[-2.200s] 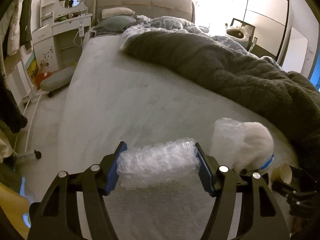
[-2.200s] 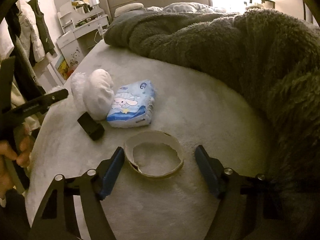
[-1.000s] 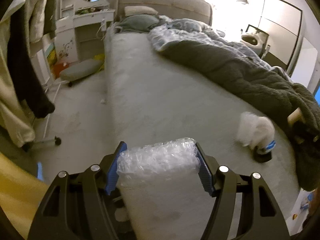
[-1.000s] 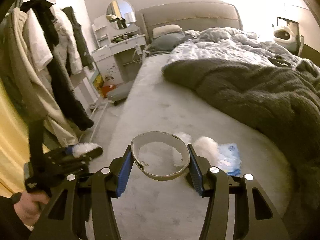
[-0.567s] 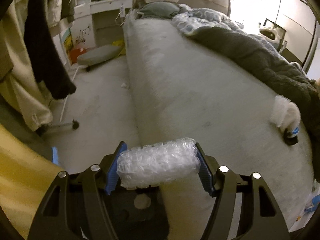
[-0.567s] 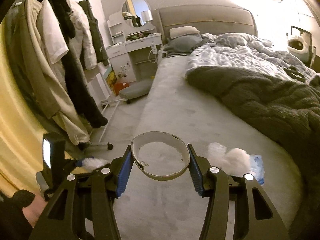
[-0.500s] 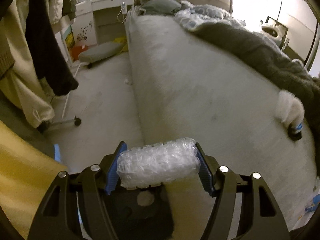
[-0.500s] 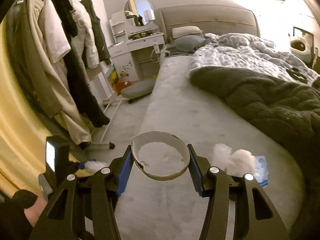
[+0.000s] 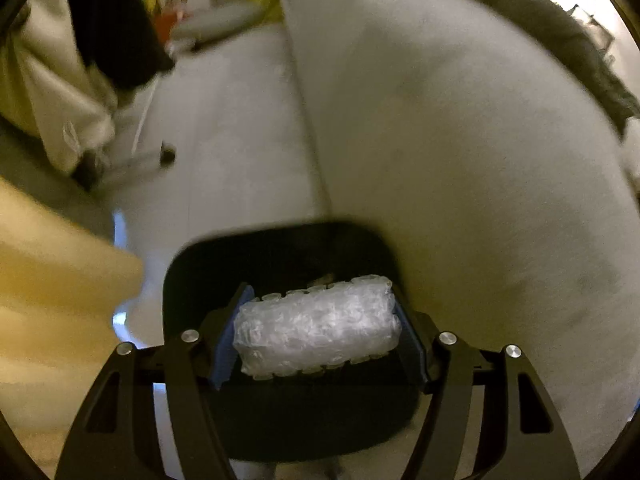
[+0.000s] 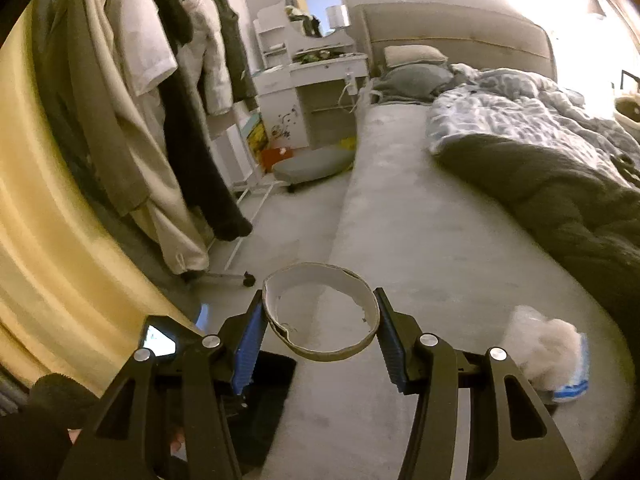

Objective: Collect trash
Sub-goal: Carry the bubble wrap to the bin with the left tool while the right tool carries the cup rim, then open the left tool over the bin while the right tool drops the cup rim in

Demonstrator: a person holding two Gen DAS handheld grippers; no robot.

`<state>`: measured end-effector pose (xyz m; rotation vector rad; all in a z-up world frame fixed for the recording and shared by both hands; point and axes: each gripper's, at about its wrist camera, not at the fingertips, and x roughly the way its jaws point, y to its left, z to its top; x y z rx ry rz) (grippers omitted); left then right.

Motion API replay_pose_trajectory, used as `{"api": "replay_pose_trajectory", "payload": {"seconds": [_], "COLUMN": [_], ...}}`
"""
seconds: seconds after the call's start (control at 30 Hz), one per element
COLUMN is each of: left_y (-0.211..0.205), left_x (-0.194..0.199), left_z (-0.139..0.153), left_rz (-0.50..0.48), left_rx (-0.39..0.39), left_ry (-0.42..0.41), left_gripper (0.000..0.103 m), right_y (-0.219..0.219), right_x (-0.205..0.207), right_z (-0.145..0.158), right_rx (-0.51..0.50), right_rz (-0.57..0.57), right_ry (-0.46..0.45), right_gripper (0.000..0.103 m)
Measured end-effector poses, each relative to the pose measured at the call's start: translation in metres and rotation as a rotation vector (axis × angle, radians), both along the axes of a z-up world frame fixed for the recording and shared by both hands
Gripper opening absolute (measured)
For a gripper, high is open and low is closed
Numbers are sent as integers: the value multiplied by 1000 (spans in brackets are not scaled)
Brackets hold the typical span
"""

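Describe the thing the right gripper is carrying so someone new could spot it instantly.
Start at the long pale grey bed with the dark fuzzy blanket, then come down to its near left edge, where the right gripper sits in the foreground. Clamped between its blue-padded jaws is a flattened, empty cardboard tape ring. It is a hollow tan hoop with a torn white inner edge, unlike the fluffy white wad lying on the bed to its right.

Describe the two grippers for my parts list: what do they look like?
Both match: the left gripper and right gripper have black open-frame fingers with silver round bolt heads and ribbed blue pads at the tips. No cables show. A dark fuzzy sleeve shows bottom left.
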<state>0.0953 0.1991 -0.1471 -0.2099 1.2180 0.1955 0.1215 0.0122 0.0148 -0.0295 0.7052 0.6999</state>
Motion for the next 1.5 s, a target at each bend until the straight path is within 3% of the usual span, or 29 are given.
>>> {"api": "replay_pose_trajectory", "payload": {"seconds": [0.13, 0.33, 0.6, 0.8, 1.2, 1.5], "left_y": [17, 37, 62, 82, 104, 124], "left_x": [-9, -21, -37, -45, -59, -63], "left_z": [-24, -41, -48, -52, -17, 19], "left_rz": [25, 50, 54, 54, 66, 103], "left_rx": [-29, -78, -131, -147, -140, -72], "left_ry": [91, 161, 187, 187, 6, -141], "left_gripper": [69, 70, 72, 82, 82, 71], "right_y": [22, 58, 111, 139, 184, 203], "right_x": [0, 1, 0, -2, -5, -7], "right_z": [-8, -30, -66, -88, -140, -176], "right_rx": [-16, -62, -99, -150, -260, -318], "right_rz": [34, 87, 165, 206, 256, 276], "right_ry": [16, 53, 150, 183, 256, 324], "right_gripper": [53, 53, 53, 53, 53, 53]}}
